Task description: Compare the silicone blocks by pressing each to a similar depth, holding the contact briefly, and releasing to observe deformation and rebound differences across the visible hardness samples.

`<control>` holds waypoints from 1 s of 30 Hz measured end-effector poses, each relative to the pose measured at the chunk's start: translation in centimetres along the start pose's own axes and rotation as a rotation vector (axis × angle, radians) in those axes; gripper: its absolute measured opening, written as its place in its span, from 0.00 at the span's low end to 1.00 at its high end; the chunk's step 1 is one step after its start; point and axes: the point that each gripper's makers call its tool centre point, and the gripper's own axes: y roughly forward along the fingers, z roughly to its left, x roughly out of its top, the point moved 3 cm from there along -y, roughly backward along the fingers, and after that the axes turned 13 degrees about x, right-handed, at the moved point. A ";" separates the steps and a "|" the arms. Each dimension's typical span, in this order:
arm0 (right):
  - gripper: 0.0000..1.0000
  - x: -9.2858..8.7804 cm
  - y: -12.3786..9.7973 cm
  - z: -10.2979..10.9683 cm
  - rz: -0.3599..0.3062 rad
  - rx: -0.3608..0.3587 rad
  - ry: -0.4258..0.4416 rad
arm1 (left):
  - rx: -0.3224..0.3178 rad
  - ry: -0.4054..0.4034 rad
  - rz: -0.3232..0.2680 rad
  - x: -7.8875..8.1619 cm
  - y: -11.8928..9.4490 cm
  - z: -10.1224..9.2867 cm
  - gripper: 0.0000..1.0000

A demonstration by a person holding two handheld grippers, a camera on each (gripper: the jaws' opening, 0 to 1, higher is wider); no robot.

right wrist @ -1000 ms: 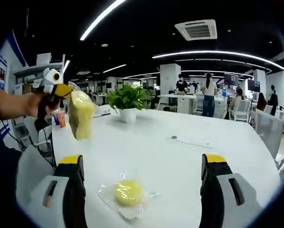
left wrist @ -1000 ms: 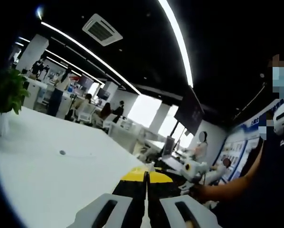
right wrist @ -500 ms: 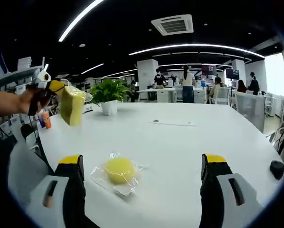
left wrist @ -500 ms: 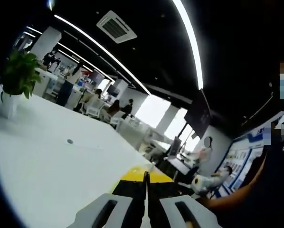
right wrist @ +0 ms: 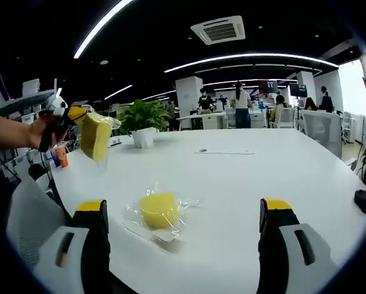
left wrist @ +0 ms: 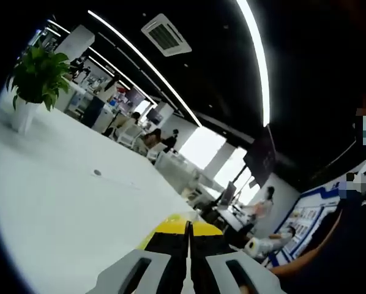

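We can read no text, label, brand or number anywhere. In the left gripper view, the blue-and-white display board (left wrist: 310,215) at the lower right carries panels with print, but it is too blurred and small for us to make out any characters. In the right gripper view, the bagged yellow pieces and the table show no writing that we can read.

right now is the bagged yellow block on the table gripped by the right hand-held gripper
No, the bagged yellow block lies free on the white table, between the wide-open jaws of the right hand-held gripper.
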 end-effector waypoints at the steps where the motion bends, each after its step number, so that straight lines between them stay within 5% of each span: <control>1: 0.96 -0.1 0.0 0.1 0.001 0.001 -0.002 | 0.004 -0.001 0.000 0.0 0.0 0.0 0.00; 11: 0.96 0.3 0.4 1.0 0.026 0.024 -0.014 | 0.019 -0.023 0.028 -0.9 0.7 0.7 0.00; 30: 0.96 -1.6 0.3 0.3 0.094 0.006 -0.008 | 0.066 -0.115 0.048 -1.9 1.2 3.0 0.00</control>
